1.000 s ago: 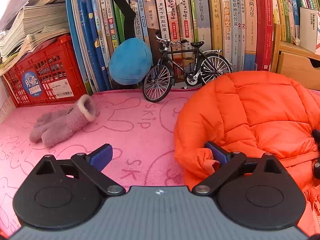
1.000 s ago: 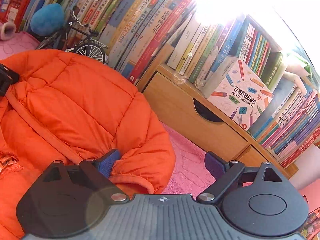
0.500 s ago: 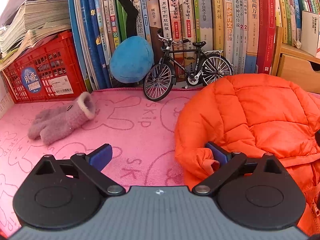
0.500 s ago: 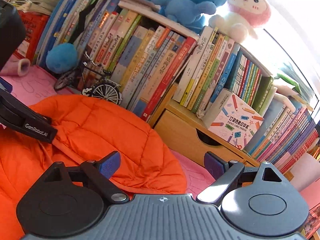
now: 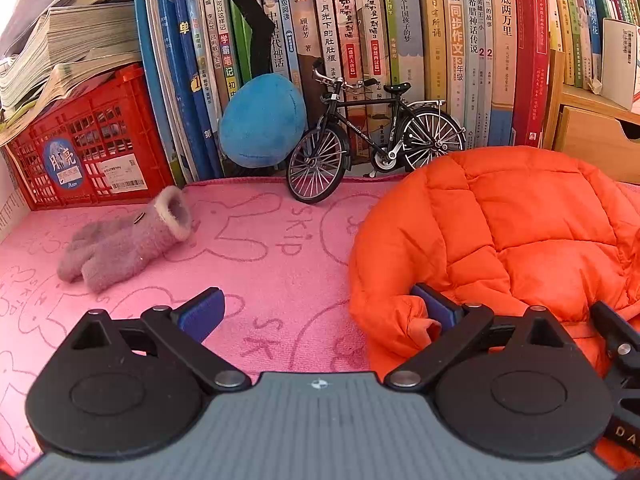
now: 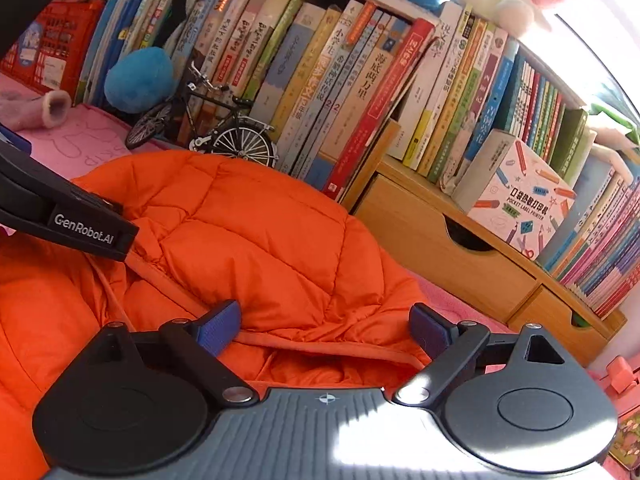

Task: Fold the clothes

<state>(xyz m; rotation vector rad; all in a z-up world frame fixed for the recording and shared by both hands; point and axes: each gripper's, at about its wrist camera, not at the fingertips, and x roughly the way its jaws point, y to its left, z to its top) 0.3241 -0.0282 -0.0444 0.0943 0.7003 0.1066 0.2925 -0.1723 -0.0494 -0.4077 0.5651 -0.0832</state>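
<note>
**One jacket, two open grippers**

While one orange jacket (image 5: 520,232) fills the frame's right on the pink mat (image 5: 260,272), your left gripper (image 5: 320,312) gapes wide, right finger touching its hem; your right gripper (image 6: 324,324) straddles another fold, equally spread.

Before you the desk wears a pink towel (image 5: 280,264) printed with rabbit outlines. A wall of upright books (image 5: 400,40) closes off the back, with a red crate (image 5: 92,152) under stacked papers at left. To your right stands a wooden drawer unit (image 6: 448,248), and strong daylight floods in from a window (image 6: 600,20).
</note>
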